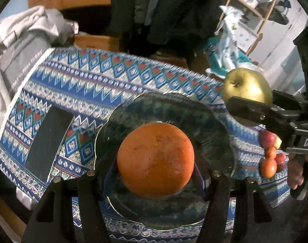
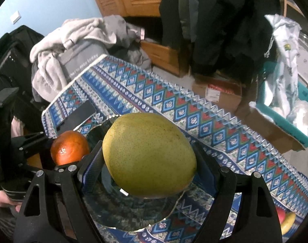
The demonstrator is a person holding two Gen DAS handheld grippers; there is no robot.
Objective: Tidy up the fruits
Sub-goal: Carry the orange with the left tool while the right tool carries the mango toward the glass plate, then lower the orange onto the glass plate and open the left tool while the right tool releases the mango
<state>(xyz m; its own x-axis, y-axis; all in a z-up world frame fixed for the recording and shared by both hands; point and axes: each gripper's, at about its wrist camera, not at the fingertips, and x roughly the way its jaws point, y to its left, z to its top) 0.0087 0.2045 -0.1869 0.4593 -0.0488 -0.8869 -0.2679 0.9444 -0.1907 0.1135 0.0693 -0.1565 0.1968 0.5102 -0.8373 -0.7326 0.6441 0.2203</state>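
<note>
Fruit fills both grippers: my left gripper (image 1: 154, 179) clamps an orange (image 1: 155, 160) between its pads, and my right gripper (image 2: 151, 174) clamps a pear (image 2: 148, 155) across its belly. Both hang over the plate (image 1: 174, 109), straight ahead of and below the fingers. I judge the orange firm and fairly light; the pear feels heavier, smooth-skinned and easily bruised, so I'd hold it at its widest part, gently.
</note>
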